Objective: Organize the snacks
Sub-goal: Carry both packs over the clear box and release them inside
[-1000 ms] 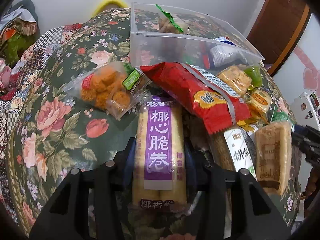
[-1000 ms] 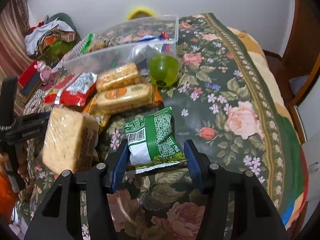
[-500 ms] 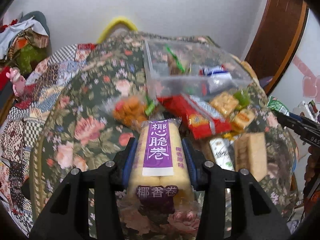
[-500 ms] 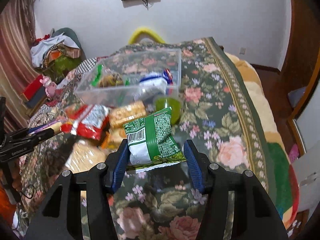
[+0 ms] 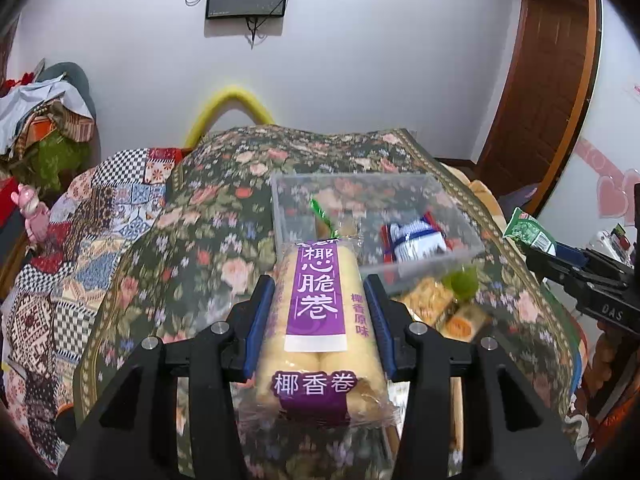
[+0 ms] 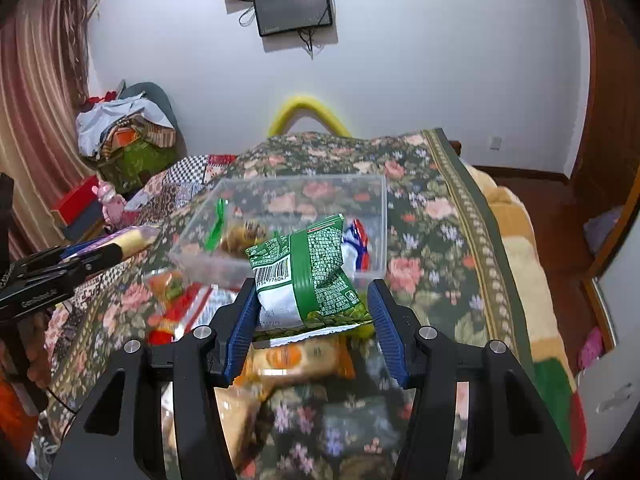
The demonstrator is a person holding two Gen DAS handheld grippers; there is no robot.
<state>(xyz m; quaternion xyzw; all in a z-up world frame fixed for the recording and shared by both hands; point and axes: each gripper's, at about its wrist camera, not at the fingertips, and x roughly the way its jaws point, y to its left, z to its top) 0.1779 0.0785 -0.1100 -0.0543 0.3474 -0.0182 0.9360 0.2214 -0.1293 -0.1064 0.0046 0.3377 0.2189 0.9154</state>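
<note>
I have both packets off the bed now. My left gripper (image 5: 320, 312) is clenched on the long coconut roll packet (image 5: 320, 320), its blue pads pressing on both sides, and my right gripper (image 6: 312, 312) is clenched on the green snack bag (image 6: 308, 276) in the same way. Both packets hang in the air above the flowered bedspread (image 5: 192, 256), in front of the clear plastic box (image 5: 460, 216).

A second ago the coconut roll packet was lying in the pile, next to the red packet and the orange cookies, and the box rim was high in my left view. Now I look down into the box, and the wall with its dark screen (image 6: 296, 6) comes into view. In the right view it is the same: the green snack bag was on the bedspread near the green cup, and now the box and the loose snacks (image 6: 296, 360) are below it. The grip of both grippers is not changed; the packets sit between the pads as before.

For the task I think this means the picking is done and the carrying begins. The box already has a blue and white packet (image 5: 416, 240) and a packet with a green strip (image 6: 236, 236) inside. Many snacks are not yet sorted.
</note>
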